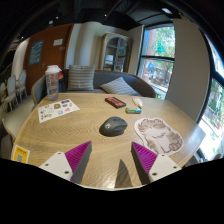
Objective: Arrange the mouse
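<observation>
A dark grey computer mouse (113,126) lies on the round wooden table (90,150), ahead of my fingers and a little beyond them. A pale patterned mouse mat (157,133) lies just to the right of the mouse. My gripper (111,159) is open and empty above the table's near part. Its two pink pads (78,157) stand wide apart with bare wood between them.
A printed sheet (58,109) lies at the left. A yellow card (20,153) sits at the near left edge. A dark flat item (115,102) and a green-and-white thing (134,107) lie at the far side. A sofa with cushions (100,80) stands beyond the table.
</observation>
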A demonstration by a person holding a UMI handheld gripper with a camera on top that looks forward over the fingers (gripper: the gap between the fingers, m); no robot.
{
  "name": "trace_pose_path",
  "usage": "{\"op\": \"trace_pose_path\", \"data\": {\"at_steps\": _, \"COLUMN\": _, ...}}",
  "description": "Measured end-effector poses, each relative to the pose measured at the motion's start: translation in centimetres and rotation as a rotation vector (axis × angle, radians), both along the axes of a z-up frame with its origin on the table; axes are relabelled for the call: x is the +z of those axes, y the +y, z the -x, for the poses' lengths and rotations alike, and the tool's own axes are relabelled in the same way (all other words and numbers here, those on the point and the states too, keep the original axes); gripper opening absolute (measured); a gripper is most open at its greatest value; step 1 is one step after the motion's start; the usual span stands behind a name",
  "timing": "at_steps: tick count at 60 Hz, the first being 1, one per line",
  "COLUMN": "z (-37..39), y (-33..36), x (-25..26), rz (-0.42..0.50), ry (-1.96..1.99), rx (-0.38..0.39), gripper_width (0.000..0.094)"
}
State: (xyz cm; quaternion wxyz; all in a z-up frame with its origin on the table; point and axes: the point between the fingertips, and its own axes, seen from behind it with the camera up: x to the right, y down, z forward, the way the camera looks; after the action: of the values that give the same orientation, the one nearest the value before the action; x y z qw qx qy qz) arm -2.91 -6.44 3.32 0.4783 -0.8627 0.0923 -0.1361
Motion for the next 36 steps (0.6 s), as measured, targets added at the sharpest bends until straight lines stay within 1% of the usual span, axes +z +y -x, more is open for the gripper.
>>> {"op": "trace_pose_path", "data": {"at_steps": 6, "z": 1.4, "y": 2.7, "x": -0.7, "rz": 0.018, "ry": 0.022, "rx": 0.004, "gripper_width": 0.0819}}
{"op": "trace_pose_path", "data": {"at_steps": 14, "z": 1.5, "y": 6.7, "x": -2.3, "rz": 0.015, "ry": 0.124, "rx": 0.003, "gripper_width": 0.0821}}
{"op": "trace_pose_path", "data": {"at_steps": 21, "z": 0.1, "y": 10.4, "x": -3.6, "rz": 0.017, "ry": 0.184, "rx": 0.006, "gripper_width": 0.0822}}
{"op": "trace_pose_path", "data": {"at_steps": 26, "z": -1.6, "y": 12.6, "x": -4.1, "rz": 0.032, "ry": 0.175, "rx": -0.021, "gripper_width": 0.0819}}
{"op": "trace_pose_path", "data": {"at_steps": 36, "z": -2.5, "y": 16.6, "x": -4.1, "rz": 0.061, "ry": 0.177, "rx": 0.011, "gripper_width": 0.0819}}
